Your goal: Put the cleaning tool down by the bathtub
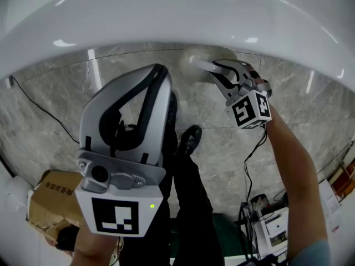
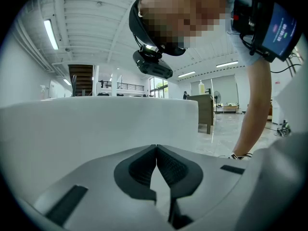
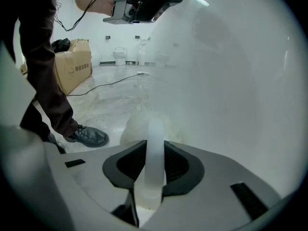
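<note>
While the right hand-held gripper [image 3: 155,150] pinches the pale, translucent handle of the cleaning tool [image 3: 154,129] between its dark ribbed pads, the tool's fuzzy whitish head [image 3: 136,127] sits low against the outer wall of the white bathtub [image 3: 231,81], close to where that wall meets the grey marbled floor [image 3: 115,97]. Whether the head touches the floor cannot be told. From the head view the same hand-held gripper reaches in under the bathtub's curved rim, its marker cube [image 1: 252,108] turned away from the tub and the person's bare forearm [image 1: 294,170] running back from it. The left hand-held gripper [image 2: 156,150] is raised on the near side of the bathtub, its jaws pressed together at the tips with nothing between them, and it faces the tub's smooth white wall. A black shoe [image 1: 189,139] and a dark trouser leg [image 1: 191,198] stand on the floor just out from the bathtub, between the two grippers in the head view. Farther out from the bathtub lies a brown cardboard box [image 1: 52,195], and black cables [image 1: 41,112] trail across the tiles near it.
</note>
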`<state>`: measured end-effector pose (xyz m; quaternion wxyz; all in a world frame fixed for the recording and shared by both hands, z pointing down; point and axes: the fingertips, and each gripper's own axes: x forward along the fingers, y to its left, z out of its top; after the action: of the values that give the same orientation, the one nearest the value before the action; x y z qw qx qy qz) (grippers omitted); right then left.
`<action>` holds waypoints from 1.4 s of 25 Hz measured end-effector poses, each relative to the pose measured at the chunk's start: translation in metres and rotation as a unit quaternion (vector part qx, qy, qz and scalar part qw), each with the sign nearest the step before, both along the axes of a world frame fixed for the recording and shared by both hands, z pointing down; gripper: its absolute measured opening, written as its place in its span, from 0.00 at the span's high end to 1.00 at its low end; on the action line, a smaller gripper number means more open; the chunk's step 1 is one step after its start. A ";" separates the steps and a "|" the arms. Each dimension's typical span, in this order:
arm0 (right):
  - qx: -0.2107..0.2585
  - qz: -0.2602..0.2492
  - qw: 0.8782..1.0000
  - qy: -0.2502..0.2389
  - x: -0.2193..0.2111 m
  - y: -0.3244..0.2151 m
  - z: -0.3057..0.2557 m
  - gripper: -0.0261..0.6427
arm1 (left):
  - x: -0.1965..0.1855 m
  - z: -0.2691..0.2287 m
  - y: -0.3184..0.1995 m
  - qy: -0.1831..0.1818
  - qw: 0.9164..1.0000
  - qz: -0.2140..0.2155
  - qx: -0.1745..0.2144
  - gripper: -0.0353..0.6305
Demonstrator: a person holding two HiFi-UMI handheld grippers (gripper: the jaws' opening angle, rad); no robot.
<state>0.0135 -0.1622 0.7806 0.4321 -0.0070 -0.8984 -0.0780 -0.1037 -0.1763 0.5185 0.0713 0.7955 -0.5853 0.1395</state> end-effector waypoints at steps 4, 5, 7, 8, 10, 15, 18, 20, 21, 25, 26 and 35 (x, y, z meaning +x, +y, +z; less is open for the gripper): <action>0.002 -0.001 1.000 0.007 0.003 -0.002 0.011 0.80 | -0.001 0.004 0.000 -0.003 1.000 -0.001 -0.002 0.92; 0.002 0.000 1.000 0.008 0.004 -0.002 0.014 0.80 | -0.001 0.005 0.000 -0.003 1.000 -0.002 -0.003 0.92; 0.002 -0.001 1.000 0.009 0.003 -0.002 0.018 0.80 | -0.001 0.007 0.002 -0.004 1.000 -0.002 -0.004 0.92; 0.002 -0.003 1.000 0.010 0.002 -0.002 0.020 0.80 | -0.001 0.007 0.003 -0.004 1.000 -0.001 -0.005 0.92; 0.001 -0.005 1.000 0.011 0.000 -0.003 0.025 0.80 | 0.000 0.010 0.003 -0.003 1.000 0.000 -0.007 0.92; -0.007 -0.012 1.000 0.011 -0.003 -0.003 0.040 0.80 | 0.000 0.018 0.000 -0.007 1.000 0.001 -0.011 0.92; -0.010 -0.019 1.000 0.012 -0.004 -0.001 0.046 0.80 | 0.001 0.020 0.001 -0.010 1.000 0.001 -0.011 0.92; -0.012 -0.021 1.000 0.011 -0.005 0.001 0.048 0.80 | 0.001 0.020 0.001 -0.011 1.000 0.000 -0.011 0.92; -0.013 -0.023 1.000 0.010 -0.006 0.002 0.049 0.80 | 0.001 0.020 0.001 -0.012 1.000 0.000 -0.011 0.92; -0.014 -0.028 0.999 0.009 -0.009 0.005 0.055 0.80 | 0.002 0.021 0.001 -0.015 1.000 -0.001 -0.007 0.92; -0.014 -0.029 0.999 0.009 -0.009 0.005 0.057 0.80 | 0.002 0.022 0.001 -0.016 1.000 -0.002 -0.007 0.92; -0.014 -0.041 0.999 0.022 -0.007 0.008 0.076 0.80 | 0.001 0.028 0.003 -0.021 1.000 -0.005 -0.009 0.92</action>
<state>0.0069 -0.1542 0.8564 0.4482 -0.0514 -0.8886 -0.0831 -0.1024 -0.1736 0.5464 0.0667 0.7889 -0.5891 0.1615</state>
